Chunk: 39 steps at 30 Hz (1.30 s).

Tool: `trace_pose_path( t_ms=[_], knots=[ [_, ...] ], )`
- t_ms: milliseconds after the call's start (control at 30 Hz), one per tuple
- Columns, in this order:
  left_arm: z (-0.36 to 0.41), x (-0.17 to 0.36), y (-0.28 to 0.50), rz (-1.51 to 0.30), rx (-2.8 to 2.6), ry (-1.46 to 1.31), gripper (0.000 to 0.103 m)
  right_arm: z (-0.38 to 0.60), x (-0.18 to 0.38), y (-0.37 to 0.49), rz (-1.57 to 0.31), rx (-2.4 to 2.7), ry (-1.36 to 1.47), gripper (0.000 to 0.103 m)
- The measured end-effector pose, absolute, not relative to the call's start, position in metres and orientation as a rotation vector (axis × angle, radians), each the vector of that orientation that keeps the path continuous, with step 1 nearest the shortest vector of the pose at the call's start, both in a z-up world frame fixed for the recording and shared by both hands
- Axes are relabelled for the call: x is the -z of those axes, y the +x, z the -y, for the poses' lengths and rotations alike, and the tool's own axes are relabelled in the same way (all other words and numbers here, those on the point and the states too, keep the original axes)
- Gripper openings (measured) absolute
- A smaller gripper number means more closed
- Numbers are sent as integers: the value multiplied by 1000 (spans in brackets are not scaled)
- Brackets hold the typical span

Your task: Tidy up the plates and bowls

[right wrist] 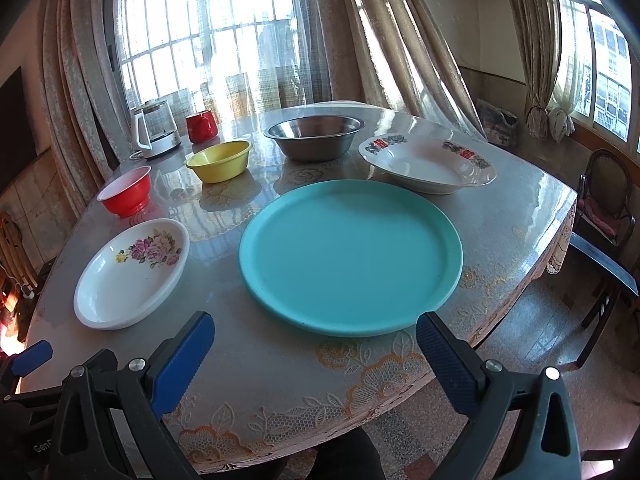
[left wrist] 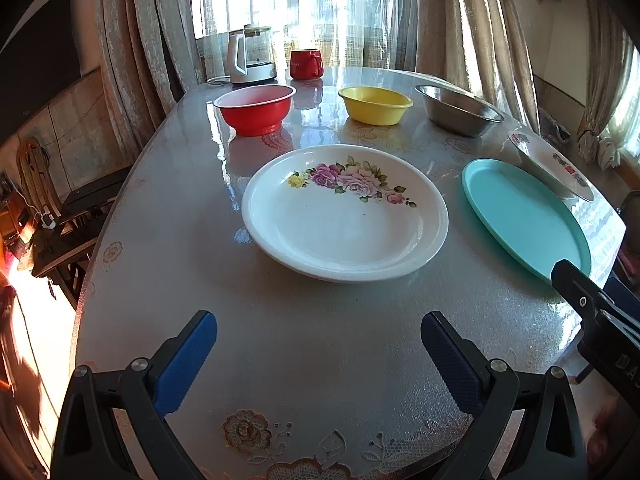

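Observation:
A white plate with a rose print (left wrist: 344,216) (right wrist: 128,276) lies just ahead of my left gripper (left wrist: 319,346), which is open and empty above the near table edge. A flat teal plate (right wrist: 350,256) (left wrist: 528,216) lies ahead of my right gripper (right wrist: 315,346), also open and holding nothing. Behind stand a red bowl (left wrist: 256,109) (right wrist: 127,192), a yellow bowl (left wrist: 375,105) (right wrist: 220,161) and a steel bowl (left wrist: 458,110) (right wrist: 316,136). A white plate with a patterned rim (right wrist: 428,162) (left wrist: 550,164) sits at the far right.
A glass kettle (left wrist: 250,55) (right wrist: 156,132) and a red mug (left wrist: 306,64) (right wrist: 202,126) stand at the table's far edge by the curtained window. The table (left wrist: 304,360) has a glossy lace-print cover. Chairs (right wrist: 600,216) stand on the right, beyond the table corner.

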<state>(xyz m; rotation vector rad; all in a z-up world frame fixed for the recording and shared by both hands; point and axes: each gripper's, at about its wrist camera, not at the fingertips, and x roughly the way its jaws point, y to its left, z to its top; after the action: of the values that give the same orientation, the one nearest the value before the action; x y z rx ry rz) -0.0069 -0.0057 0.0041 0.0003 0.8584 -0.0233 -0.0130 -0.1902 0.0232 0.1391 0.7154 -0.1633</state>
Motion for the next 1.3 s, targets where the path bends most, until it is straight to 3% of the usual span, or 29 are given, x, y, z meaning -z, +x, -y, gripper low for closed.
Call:
trace_pose_path(
  t_ms=[500, 1000, 1133, 1267, 1300],
  knots=[
    [18, -5, -9, -872, 177, -32, 103, 207, -27, -14, -663, 169, 170, 103],
    [79, -26, 12, -893, 373, -107, 103, 302, -26, 17, -630, 245, 187, 103],
    [105, -22, 23, -906, 392, -65, 103, 331, -23, 26, -639, 251, 258, 92],
    [123, -15, 31, -902, 440, -77, 101, 342, -13, 41, -692, 223, 267, 70],
    [127, -14, 32, -895, 443, -75, 101, 343, -10, 43, -699, 211, 268, 69]
  ],
)
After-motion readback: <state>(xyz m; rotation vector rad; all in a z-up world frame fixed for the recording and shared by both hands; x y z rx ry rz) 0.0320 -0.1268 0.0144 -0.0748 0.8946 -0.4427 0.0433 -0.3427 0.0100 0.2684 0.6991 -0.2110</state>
